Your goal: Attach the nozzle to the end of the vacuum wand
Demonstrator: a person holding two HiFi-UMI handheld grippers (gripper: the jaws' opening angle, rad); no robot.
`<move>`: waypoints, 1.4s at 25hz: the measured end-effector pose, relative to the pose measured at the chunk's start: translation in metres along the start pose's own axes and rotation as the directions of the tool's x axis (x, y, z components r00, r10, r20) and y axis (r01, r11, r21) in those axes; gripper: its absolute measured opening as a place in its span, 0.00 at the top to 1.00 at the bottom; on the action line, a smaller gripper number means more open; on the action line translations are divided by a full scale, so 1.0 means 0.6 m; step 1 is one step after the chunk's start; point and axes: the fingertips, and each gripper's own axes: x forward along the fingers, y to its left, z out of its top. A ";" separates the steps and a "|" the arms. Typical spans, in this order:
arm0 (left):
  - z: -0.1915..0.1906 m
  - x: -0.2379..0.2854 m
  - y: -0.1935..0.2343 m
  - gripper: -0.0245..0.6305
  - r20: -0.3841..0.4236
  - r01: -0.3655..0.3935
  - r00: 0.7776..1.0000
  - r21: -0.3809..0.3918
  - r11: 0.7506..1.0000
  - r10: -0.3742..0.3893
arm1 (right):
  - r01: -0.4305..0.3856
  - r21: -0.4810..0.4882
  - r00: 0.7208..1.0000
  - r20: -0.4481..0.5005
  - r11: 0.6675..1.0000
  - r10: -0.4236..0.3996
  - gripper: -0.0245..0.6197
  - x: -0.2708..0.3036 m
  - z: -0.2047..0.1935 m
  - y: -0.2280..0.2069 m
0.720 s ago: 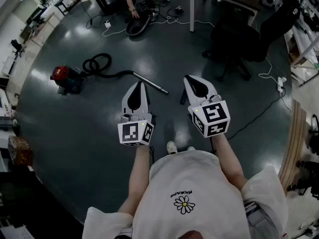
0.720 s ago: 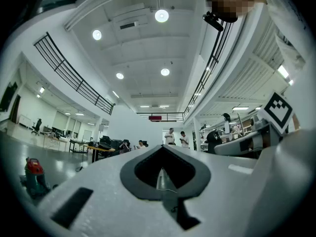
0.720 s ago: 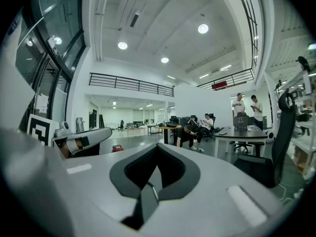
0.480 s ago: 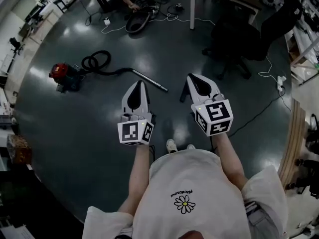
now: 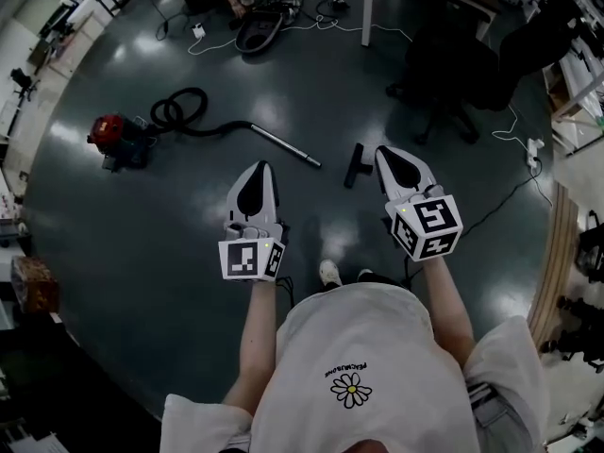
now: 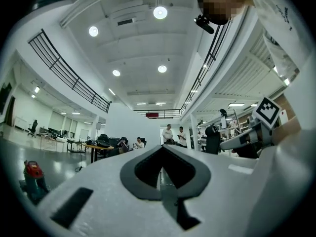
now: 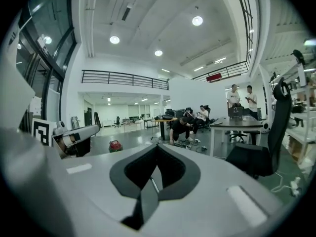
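Vacuum wand [image 5: 283,146] is lying on the floor [image 5: 170,253], its bare metal end pointing right with nothing fitted. Left gripper [image 5: 260,170] is hovering nearer the person, fingers pressed together and empty. Nozzle [image 5: 354,165] is lying on the floor, apart from the wand's end. Right gripper [image 5: 389,157] is hanging just beside it, fingers likewise pressed together on nothing. Judging: pick-up and fitting are both remaining.

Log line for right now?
left hand-held gripper: shut, empty | right hand-held gripper: shut, empty | nozzle: on floor, apart from wand
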 end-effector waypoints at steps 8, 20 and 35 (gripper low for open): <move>-0.123 0.016 0.111 0.96 -0.124 -0.053 0.991 -0.099 0.994 0.040 | 0.132 0.099 0.986 -0.116 0.986 -0.121 0.95 0.058 -0.089 -0.064; -0.539 0.273 0.218 0.96 -0.231 -0.073 0.972 -0.178 0.981 0.030 | 0.074 0.052 0.991 -0.113 0.996 -0.068 0.95 0.398 -0.340 -0.259; -1.434 0.378 0.240 0.92 -0.151 0.196 0.967 -0.065 0.979 -0.203 | -0.042 -0.147 0.856 -0.515 0.988 -0.040 0.63 0.612 -1.372 -0.509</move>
